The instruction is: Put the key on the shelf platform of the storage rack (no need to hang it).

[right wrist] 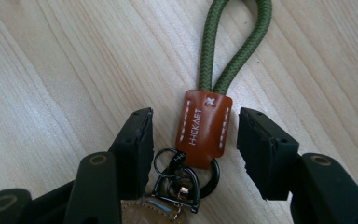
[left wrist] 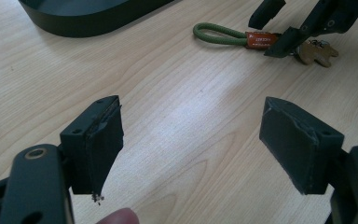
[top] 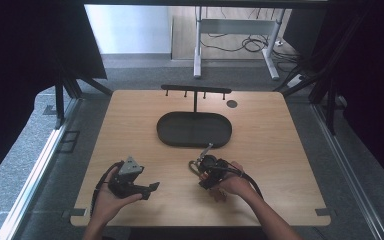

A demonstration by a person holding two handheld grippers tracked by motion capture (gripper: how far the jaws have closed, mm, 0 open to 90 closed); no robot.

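Left claw [top: 153,186], near-left on bench [top: 270,150], gapes wide w/ nothing in it. Right claw [right wrist: 193,140] sits part open, jaws either side of keychain's [right wrist: 204,125] orange leather tab, not touching it. Green cord loop runs far from tab. Keychain lies just near of black oval tray [top: 170,134].

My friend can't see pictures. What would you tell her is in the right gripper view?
A keychain lies on a light wooden table: a green cord loop joined to an orange leather tab with black rings below. The right gripper is open, one black jaw on each side of the tab.
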